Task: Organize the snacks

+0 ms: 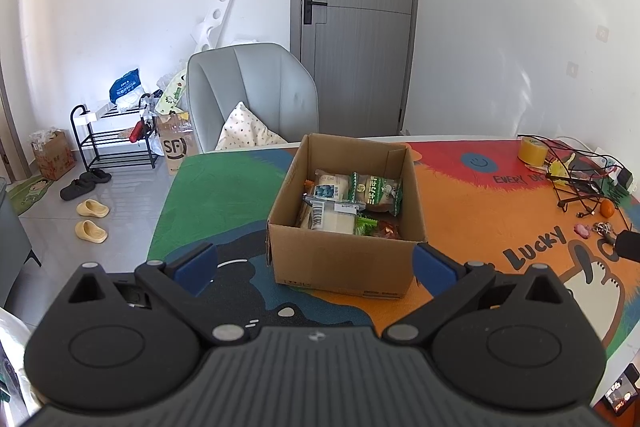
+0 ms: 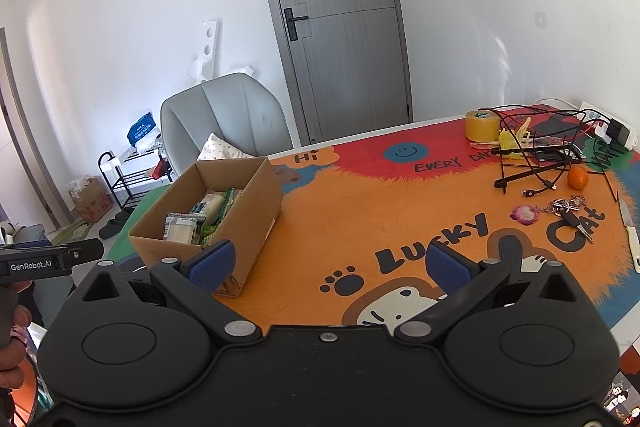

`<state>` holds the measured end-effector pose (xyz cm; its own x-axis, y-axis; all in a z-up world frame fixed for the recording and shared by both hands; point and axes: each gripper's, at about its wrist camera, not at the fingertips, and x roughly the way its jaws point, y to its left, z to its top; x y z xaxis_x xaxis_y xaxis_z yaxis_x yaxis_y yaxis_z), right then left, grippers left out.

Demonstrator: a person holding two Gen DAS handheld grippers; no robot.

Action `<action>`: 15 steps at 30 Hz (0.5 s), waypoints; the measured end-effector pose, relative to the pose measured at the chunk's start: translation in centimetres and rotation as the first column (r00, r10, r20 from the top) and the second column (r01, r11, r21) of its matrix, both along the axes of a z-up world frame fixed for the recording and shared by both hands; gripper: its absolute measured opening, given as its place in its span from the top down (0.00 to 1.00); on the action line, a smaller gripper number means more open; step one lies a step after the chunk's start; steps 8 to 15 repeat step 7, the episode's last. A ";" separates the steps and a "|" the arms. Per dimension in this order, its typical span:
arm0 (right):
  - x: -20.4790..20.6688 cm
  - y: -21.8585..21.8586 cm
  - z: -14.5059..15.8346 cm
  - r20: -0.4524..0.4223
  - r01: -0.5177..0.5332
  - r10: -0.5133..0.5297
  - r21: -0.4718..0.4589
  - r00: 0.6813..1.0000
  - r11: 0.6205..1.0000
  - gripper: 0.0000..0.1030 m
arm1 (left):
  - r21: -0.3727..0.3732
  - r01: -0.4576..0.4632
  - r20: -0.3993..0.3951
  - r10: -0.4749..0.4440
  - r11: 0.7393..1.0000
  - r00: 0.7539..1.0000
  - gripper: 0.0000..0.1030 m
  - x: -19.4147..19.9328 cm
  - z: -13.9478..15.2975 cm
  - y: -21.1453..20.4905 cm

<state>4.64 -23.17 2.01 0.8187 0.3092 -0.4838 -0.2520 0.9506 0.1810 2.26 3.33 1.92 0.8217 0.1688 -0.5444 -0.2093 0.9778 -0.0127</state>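
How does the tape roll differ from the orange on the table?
The tape roll is a yellowish cylinder with a hole on top; the orange is a solid ball, deeper in colour. The tape roll looks larger. It sits farther back; the orange lies nearer, beside the cables. Both rest on the mat.

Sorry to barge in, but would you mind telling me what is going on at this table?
A person is sorting snacks with a handheld claw in each hand. The wrapped snacks already lie inside the open cardboard box on the colourful tablecloth. The left claw and the right claw are both open and empty, held just short of the box.
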 end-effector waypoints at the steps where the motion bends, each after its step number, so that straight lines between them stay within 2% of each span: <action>1: 0.0 0.0 0.0 -0.001 0.000 0.000 -0.001 1.000 1.000 0.00 | 0.000 0.001 -0.001 -0.001 1.000 1.000 0.00 0.0 0.0 0.0; 15: 0.0 0.1 -0.1 -0.005 0.000 0.000 -0.003 1.000 1.000 0.00 | -0.004 0.006 -0.008 -0.006 1.000 1.000 0.00 0.2 -0.4 0.0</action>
